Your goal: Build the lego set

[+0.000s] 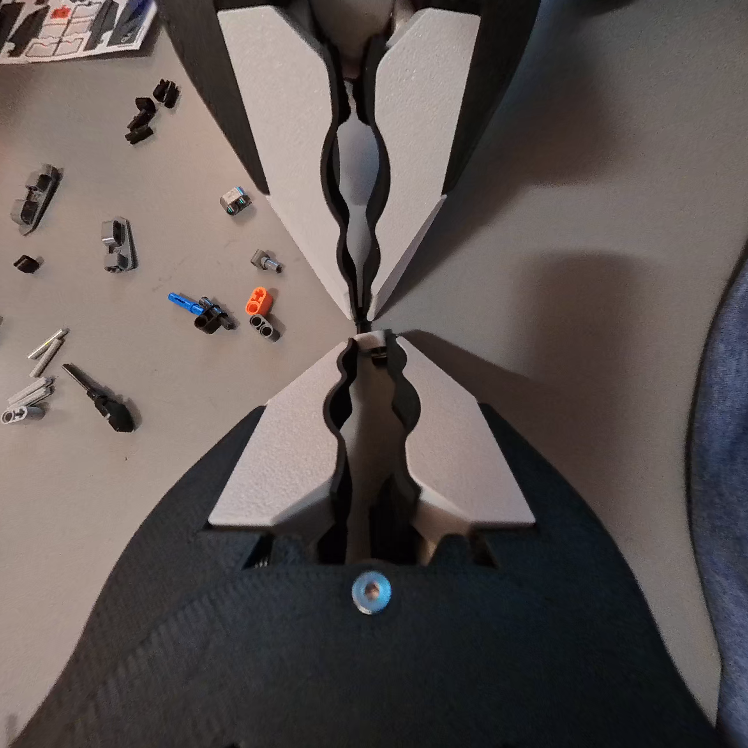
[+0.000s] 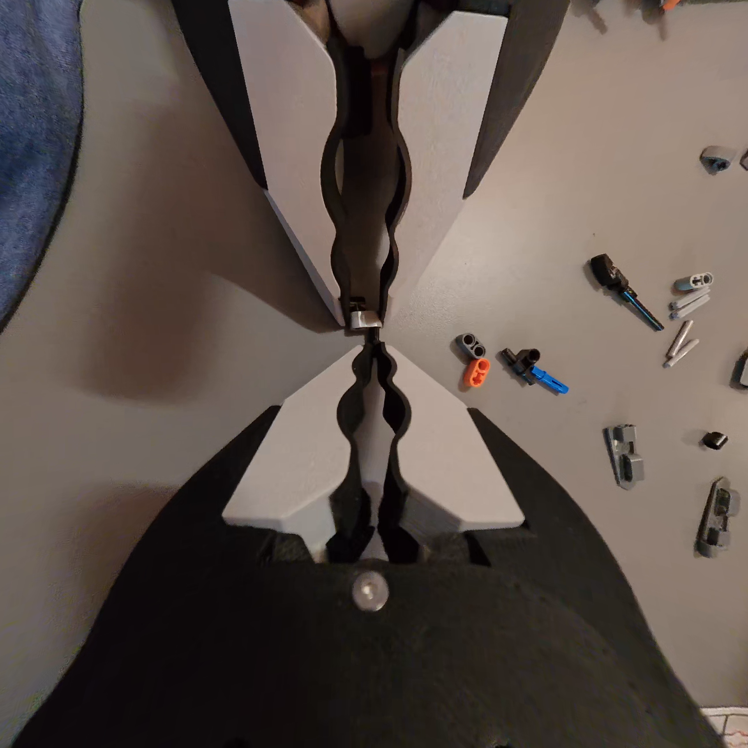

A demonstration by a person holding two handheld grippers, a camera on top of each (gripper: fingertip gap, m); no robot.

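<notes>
A small grey Lego piece with a black pin sticks out between two gripper tips. Loose pieces lie on the grey table: an orange connector, a blue pin, grey axles.

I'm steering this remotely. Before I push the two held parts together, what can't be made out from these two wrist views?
- Light grey piece in the left gripper: its fingers cover its sides in both views; hole alignment unclear.
- Thin black pin in the right gripper: too small; most of it hidden between the fingers.
- Whether the pin has entered the grey piece: cannot tell.
- Sheet: cut off by the left wrist view's edge.
</notes>
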